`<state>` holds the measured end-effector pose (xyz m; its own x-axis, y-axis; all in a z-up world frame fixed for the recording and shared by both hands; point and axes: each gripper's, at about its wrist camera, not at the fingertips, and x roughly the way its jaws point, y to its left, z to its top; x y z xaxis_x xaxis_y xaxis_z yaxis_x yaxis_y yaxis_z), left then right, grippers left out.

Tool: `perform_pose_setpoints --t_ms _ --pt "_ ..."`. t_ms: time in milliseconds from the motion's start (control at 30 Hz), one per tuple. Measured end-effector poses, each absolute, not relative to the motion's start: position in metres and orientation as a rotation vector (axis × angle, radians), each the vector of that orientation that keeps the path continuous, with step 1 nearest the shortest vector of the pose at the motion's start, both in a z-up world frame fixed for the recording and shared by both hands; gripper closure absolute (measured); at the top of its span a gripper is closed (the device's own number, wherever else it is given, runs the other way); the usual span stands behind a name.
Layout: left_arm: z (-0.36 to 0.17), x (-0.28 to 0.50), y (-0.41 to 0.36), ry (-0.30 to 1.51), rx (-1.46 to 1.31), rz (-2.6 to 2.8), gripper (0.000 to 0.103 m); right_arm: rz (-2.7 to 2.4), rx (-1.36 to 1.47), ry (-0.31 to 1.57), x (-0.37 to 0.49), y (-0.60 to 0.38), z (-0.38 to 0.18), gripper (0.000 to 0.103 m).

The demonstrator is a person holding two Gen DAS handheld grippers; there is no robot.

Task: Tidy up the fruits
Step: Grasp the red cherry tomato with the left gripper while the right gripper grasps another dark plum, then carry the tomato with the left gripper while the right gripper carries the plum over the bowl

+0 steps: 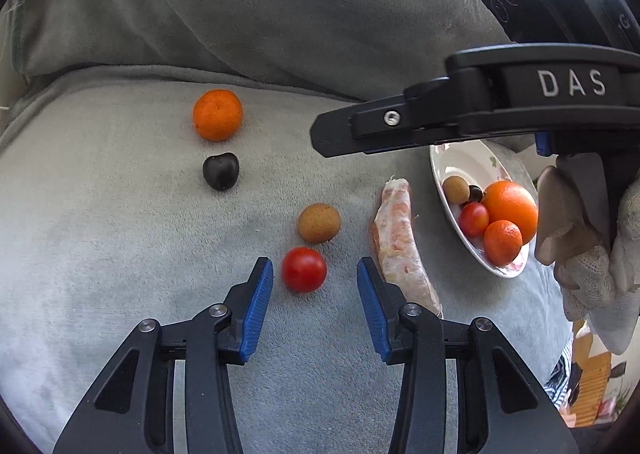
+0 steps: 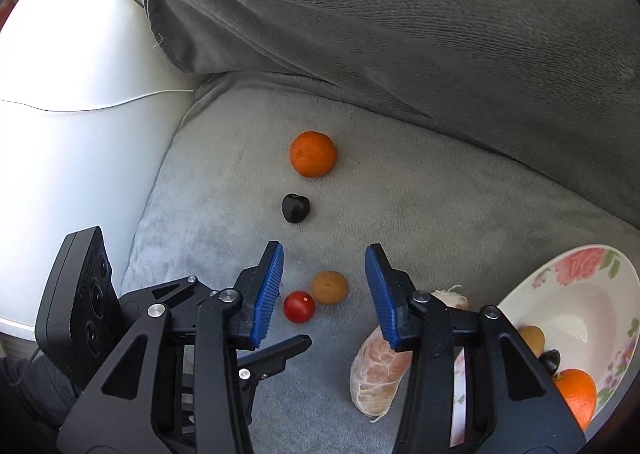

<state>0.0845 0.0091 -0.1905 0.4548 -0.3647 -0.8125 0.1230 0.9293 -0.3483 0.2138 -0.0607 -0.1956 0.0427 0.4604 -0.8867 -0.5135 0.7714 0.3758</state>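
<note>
Loose fruits lie on a grey sofa cushion: a tangerine (image 1: 217, 115) (image 2: 313, 154), a dark cherry (image 1: 221, 171) (image 2: 296, 208), a brown longan (image 1: 319, 223) (image 2: 329, 287), a red cherry tomato (image 1: 304, 269) (image 2: 299, 306) and a peeled pomelo segment (image 1: 400, 242) (image 2: 378, 370). A floral white plate (image 1: 464, 162) (image 2: 568, 294) at the right holds an orange (image 1: 510, 210), a small tangerine, a tomato, a longan and a cherry. My left gripper (image 1: 315, 274) is open, with the tomato between its fingertips. My right gripper (image 2: 324, 266) is open and empty, raised above the longan.
The grey sofa backrest (image 1: 280, 6) rises behind the fruits. A white surface (image 2: 72, 114) with a thin cable lies left of the cushion. The right gripper's black body (image 1: 480, 110) hangs over the plate in the left wrist view.
</note>
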Motion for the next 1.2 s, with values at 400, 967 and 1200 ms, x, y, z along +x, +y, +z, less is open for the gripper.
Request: perform_pose_setpoints --t_ms 400,967,1200 --pt "-0.202 0.088 0.026 1.041 -0.313 -0.306 0.066 0.795 -0.172 1.347 0.223 -0.009 -0.218 0.071" --pt "-0.217 0.089 0.039 1.037 -0.346 -0.317 0.074 0.809 -0.302 1.368 0.226 0.031 -0.244 0.072" --pt "-0.219 0.092 0.043 1.037 -0.338 -0.316 0.08 0.819 -0.322 1.375 0.227 0.033 -0.25 0.08"
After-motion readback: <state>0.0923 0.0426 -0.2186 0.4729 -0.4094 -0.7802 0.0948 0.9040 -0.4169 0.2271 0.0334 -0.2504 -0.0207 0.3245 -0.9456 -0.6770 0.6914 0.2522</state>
